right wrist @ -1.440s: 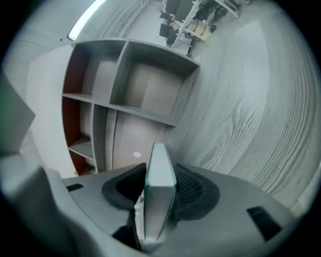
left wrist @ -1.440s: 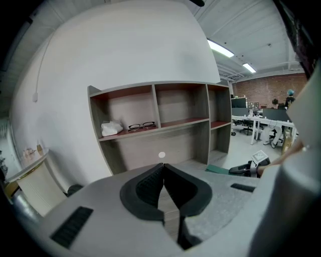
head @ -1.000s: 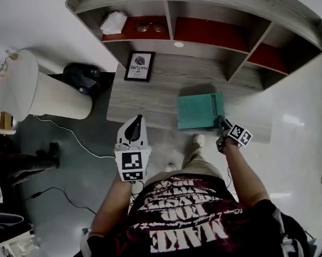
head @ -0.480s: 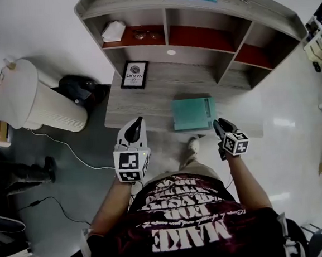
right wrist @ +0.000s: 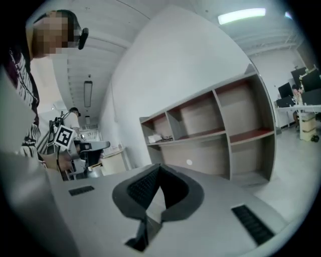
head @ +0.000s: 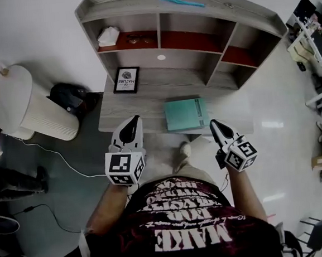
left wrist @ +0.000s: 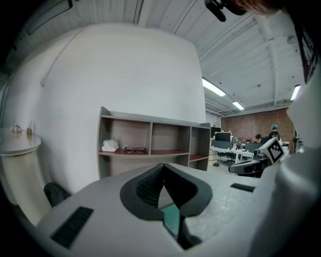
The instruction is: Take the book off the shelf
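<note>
— What is hard to make out?

— Starting at the left: the crumpled white thing (head: 108, 36) in the left compartment of the shelf (head: 157, 20) could be cloth or paper, I can't tell; the glasses (head: 136, 39) beside it are a dark smudge from the head view; in the left gripper view the book (left wrist: 171, 220) shows only as a teal sliver under the jaws; the right gripper view doesn't show it.

— And the book itself?

— Flat and teal, with a plain cover (any print is too small to read); it lies on the desk (head: 141, 96) in front of the shelf's middle compartments; the framed picture (head: 126, 80) sits well to its left.

— The grippers?

— The left gripper (head: 134, 120) hangs over the desk's near edge, left of the book, jaws pressed together on nothing; the right gripper (head: 212, 123) is just off the book's near right corner, apart from it, jaws likewise pressed together and empty.

— What differs from a second ago?

— Then the right gripper's spread jaws were at that corner; now it has drawn back and closed; the book lies where it was; the left gripper has barely shifted.
</note>
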Demonstrator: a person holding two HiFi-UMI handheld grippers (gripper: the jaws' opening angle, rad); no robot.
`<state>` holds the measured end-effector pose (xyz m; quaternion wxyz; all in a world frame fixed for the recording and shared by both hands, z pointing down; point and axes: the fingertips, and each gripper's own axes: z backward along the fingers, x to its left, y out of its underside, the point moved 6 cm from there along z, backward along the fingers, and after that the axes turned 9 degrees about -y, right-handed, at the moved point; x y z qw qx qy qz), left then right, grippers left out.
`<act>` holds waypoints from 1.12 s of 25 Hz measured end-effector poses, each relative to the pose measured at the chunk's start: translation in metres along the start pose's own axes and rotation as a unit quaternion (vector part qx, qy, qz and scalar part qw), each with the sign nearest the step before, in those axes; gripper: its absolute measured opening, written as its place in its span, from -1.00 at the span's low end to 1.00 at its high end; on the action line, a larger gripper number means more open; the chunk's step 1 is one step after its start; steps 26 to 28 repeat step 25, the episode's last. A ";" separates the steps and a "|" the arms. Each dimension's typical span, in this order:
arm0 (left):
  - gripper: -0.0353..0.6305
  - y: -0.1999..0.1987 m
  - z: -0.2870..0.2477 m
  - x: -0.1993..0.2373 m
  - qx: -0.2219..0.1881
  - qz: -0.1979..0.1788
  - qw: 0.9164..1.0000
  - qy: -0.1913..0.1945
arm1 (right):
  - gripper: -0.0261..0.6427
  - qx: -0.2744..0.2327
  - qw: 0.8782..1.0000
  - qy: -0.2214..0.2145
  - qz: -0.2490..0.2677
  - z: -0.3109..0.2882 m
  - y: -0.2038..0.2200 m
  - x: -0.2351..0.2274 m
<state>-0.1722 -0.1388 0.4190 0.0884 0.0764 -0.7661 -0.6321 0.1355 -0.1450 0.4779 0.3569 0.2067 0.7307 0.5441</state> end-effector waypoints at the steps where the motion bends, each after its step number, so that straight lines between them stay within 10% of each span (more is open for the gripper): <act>1: -0.87 -0.007 0.003 -0.001 -0.009 0.000 1.000 0.005 | -0.91 -0.002 1.000 -0.008 0.011 0.003 -0.009 0.011; 10: -0.87 -0.029 0.037 -0.005 -0.040 -0.024 0.999 0.016 | -0.91 0.011 0.993 -0.021 0.112 0.006 -0.050 0.070; 28: -0.87 -0.025 -0.004 -0.001 -0.016 -0.017 1.000 0.020 | -0.91 0.031 0.995 -0.026 0.086 -0.023 -0.051 0.040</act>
